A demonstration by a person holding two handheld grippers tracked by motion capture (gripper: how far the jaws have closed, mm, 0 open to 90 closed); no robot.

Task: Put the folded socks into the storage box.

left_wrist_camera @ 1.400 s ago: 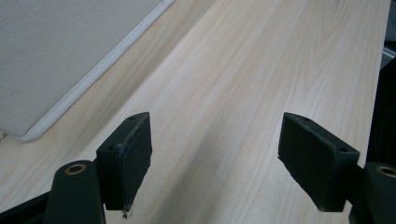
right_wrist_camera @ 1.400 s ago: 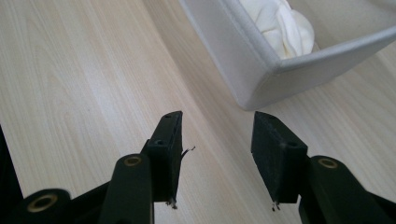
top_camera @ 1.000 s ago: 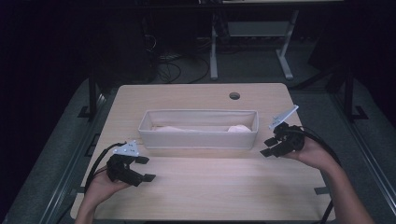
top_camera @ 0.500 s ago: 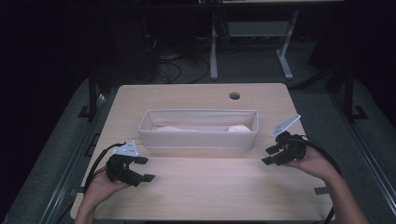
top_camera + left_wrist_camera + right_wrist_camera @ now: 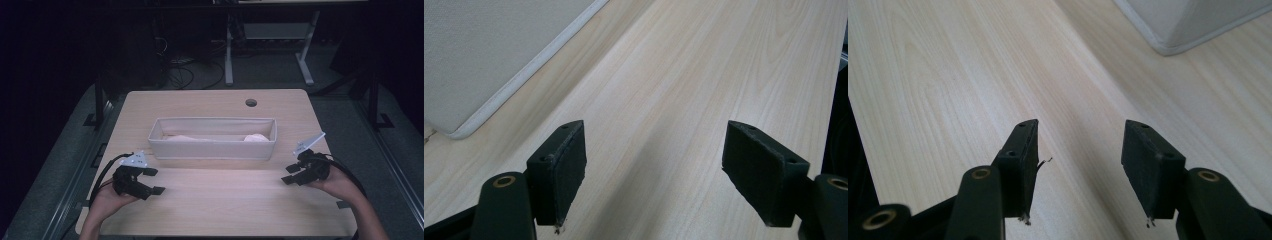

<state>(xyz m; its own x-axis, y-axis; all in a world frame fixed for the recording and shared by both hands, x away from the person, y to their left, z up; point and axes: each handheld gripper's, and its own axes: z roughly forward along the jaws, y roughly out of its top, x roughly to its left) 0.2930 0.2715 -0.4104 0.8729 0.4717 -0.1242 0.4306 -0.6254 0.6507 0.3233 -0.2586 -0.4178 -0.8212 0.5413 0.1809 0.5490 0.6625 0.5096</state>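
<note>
the wooden table (image 5: pixel 220 200) takes up most of the high view, pale grain under both hands, with a small round hole (image 5: pixel 251 102) near its far edge. across its middle stands the long grey fabric bin (image 5: pixel 212 147), its near wall facing the person. the bin lies between the two grippers and a little beyond them: its left end is near the left gripper (image 5: pixel 150 181), its right end near the right gripper (image 5: pixel 289 175), touching neither.

the left gripper sits over the near left part of the table, jaws spread wide with bare wood between them. in the left gripper view the bin's rounded corner (image 5: pixel 479 60) fills the upper left, just ahead and off to the side of the left gripper (image 5: pixel 654 165). the right gripper hovers low over the near right part of the table, jaws parted at a moderate gap and gripping nothing; in the right gripper view the bin's bottom corner (image 5: pixel 1193 22) is up in the right, beyond the right gripper (image 5: pixel 1078 160).

inside the bin lie pale folded cloths (image 5: pixel 256 138), mostly hidden by the near wall, so how many there are cannot be told. the bin is cut off by the frame edge in both gripper views. a frayed thread hangs from one right pad (image 5: pixel 1029 150). the floor and frames beyond the table are too dark to make out.
</note>
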